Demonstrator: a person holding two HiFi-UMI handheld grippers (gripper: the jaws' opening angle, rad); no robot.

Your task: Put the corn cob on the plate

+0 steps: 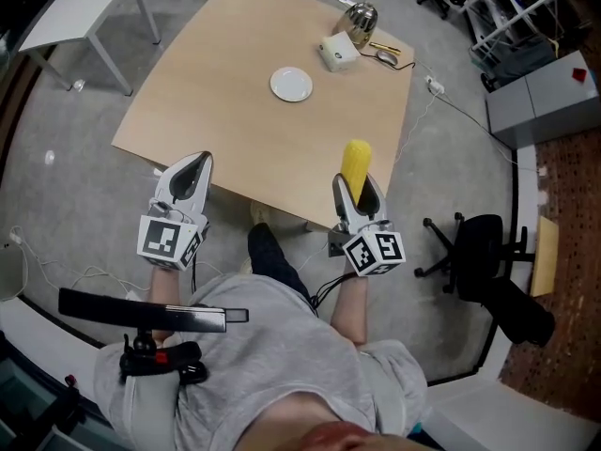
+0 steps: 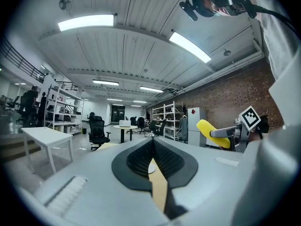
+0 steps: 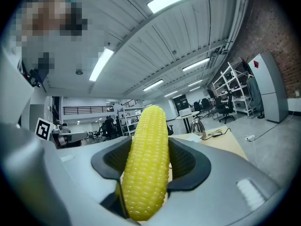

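Seen from the head view, a person holds two grippers over the near edge of a tan table (image 1: 235,139); the right gripper (image 1: 356,192) has its jaws clamped on a yellow corn cob (image 1: 355,162), which points away over that edge, well apart from a small white plate (image 1: 291,84) lying toward the table's far side, only its white surface showing; the left gripper (image 1: 193,169) has its jaws together with nothing between them; only this view shows a white box (image 1: 338,52) and a shiny metal pot (image 1: 361,17) near the far right corner; the right gripper view alone shows the cob's kernels up close, pressed between both dark pads (image 3: 188,160); the left gripper view shows a thin slit of table below the meeting pads (image 2: 141,160).
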